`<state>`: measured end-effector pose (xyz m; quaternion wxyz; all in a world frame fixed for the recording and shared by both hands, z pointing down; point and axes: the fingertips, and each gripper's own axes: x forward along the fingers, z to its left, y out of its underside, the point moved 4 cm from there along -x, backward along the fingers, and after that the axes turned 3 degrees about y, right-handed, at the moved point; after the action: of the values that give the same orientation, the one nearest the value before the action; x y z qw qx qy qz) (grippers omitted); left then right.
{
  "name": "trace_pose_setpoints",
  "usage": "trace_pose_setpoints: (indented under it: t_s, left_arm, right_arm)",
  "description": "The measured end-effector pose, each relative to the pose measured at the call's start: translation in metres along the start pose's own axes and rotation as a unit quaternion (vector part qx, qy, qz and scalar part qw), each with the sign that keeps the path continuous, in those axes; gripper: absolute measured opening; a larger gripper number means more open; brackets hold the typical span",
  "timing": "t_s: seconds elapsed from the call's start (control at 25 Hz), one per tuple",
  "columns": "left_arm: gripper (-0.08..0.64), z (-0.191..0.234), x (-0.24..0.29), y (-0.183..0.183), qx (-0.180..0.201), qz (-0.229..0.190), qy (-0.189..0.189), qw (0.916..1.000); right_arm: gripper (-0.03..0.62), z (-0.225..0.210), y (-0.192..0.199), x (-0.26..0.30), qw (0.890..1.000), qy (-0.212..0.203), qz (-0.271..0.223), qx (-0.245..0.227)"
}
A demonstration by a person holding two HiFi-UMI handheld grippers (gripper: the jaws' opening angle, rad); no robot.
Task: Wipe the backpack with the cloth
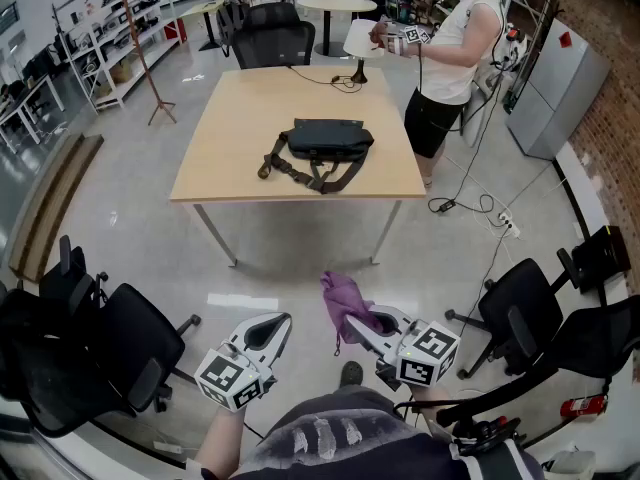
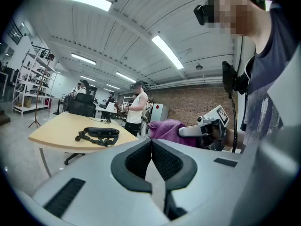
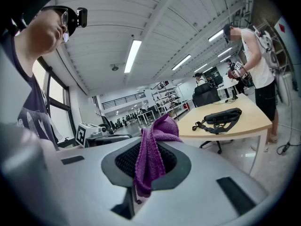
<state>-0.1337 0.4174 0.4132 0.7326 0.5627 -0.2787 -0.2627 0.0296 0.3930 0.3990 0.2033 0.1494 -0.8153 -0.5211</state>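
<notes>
Backpack (image 1: 325, 140) lay crosswise on the table (image 1: 240, 118), well ahead of the right gripper (image 1: 368, 324) clamped on the cloth (image 1: 342, 301); the left gripper (image 1: 272, 333) was closed, empty.

No words, brand names or digits can be read in any of your three views. Nearest candidates:

- Black-and-white square marker (image 1: 228, 376) on the cube of your left gripper (image 1: 278, 324): block pattern only, no letters. It also shows in the right gripper view (image 3: 83, 134).
- Second black-and-white square marker (image 1: 432, 346) on the cube of your right gripper (image 1: 358, 323): the same kind of pattern. It also shows in the left gripper view (image 2: 221, 116).
- Small square marker (image 1: 412, 36) on the device held by the standing person beyond the tabletop: pattern only.
- Red diamond sticker (image 1: 565, 39) on the tall grey metal cabinet (image 1: 560, 93): any print on it is too small to tell.
</notes>
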Motion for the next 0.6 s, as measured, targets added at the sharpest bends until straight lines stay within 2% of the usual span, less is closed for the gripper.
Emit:
trace_pose_setpoints:
  t_s: [0.36,0.6]
  left_arm:
    - [0.011,-0.003,0.129,-0.027,0.005,0.014,0.009,0.9999]
    - [0.011,0.005,0.186,-0.042,0.022,0.035,0.017,0.9990]
  right_arm:
    - [0.031,-0.115,-0.044,-0.038,1.000,-0.002,-0.001,0.008]
    - [0.031,-0.173,-0.065,-0.051,0.999,0.007,-0.024,0.020]
